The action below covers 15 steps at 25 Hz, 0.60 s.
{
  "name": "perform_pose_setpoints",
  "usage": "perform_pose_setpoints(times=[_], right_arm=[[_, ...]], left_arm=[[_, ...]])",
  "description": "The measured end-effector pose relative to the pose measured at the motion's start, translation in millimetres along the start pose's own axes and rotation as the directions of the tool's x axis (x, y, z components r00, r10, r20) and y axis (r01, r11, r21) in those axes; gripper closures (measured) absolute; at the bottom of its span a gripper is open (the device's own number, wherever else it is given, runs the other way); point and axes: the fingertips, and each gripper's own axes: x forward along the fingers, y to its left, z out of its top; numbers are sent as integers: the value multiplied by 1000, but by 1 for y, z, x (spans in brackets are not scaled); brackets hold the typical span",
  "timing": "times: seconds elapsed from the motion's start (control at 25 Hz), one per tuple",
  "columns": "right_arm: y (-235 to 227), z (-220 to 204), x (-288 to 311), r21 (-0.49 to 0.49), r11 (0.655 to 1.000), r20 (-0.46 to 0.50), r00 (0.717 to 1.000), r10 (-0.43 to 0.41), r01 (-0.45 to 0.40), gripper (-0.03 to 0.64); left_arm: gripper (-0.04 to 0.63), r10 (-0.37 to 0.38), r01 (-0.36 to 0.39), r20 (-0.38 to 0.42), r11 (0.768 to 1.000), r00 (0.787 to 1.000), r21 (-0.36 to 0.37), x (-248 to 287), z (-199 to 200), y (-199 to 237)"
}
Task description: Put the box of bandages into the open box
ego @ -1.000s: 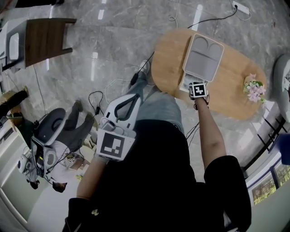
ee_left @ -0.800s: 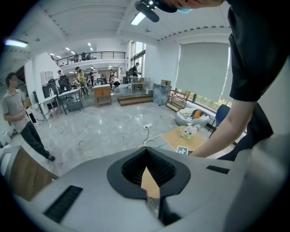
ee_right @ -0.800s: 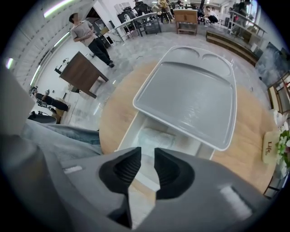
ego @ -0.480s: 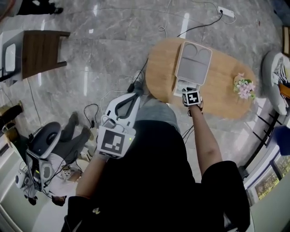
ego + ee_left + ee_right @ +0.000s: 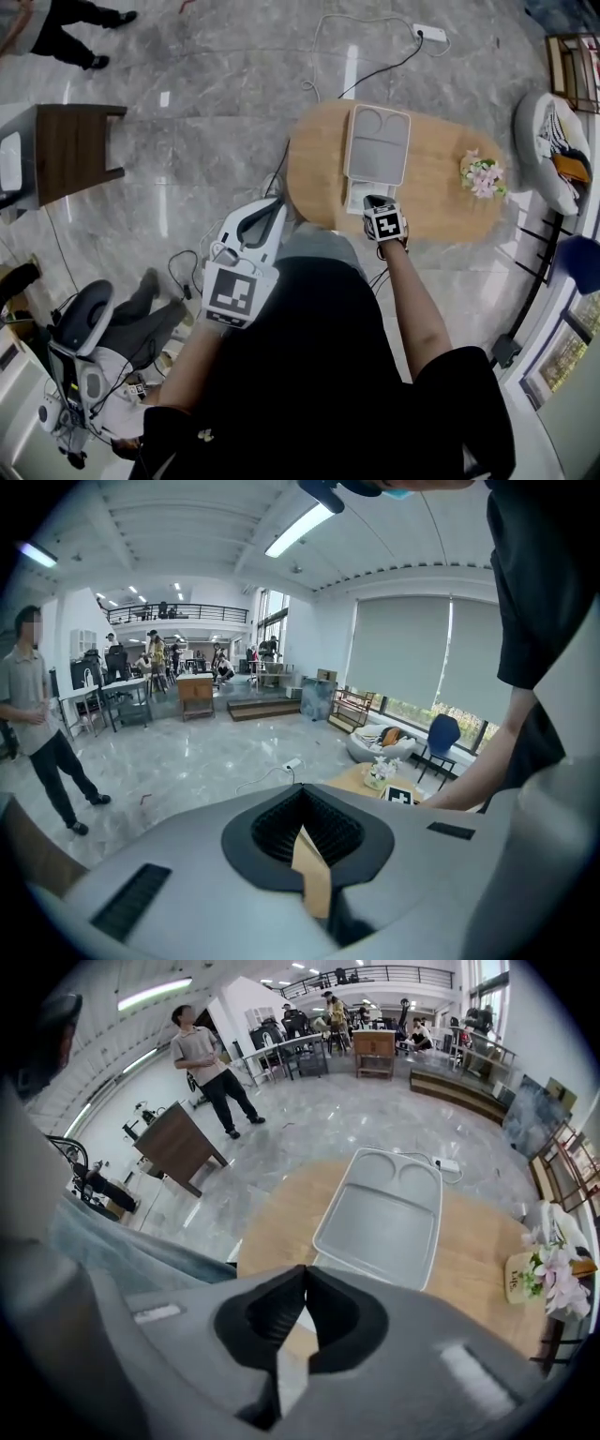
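Right hand-held gripper (image 5: 373, 202) nearer table (image 5: 441, 208) edge, arm (image 5: 413, 302) outstretched.

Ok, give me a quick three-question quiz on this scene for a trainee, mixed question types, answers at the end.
1. True or false: in the head view, the right gripper is over the wooden table, at the near end of the gray tray.
2. In the head view, what stands on the table to the right of the tray? A) flowers in a pot B) a laptop C) a kettle
3. Fill in: in the left gripper view, the jaws of the left gripper are ____.
Key: 1 true; 2 A; 3 together.
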Motion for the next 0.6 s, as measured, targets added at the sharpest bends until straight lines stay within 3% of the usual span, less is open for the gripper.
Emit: perform_pose_setpoints(times=[0.36,0.6], right_arm=[[20,46,-62,57,998,147,989,-25,17,618],[27,71,-113,96,994,265,961,-74,50,618]], left_arm=[[586,-69,68,52,997,996,29,10,25,9],[586,-135,132,74,991,988,38,19,37,7]])
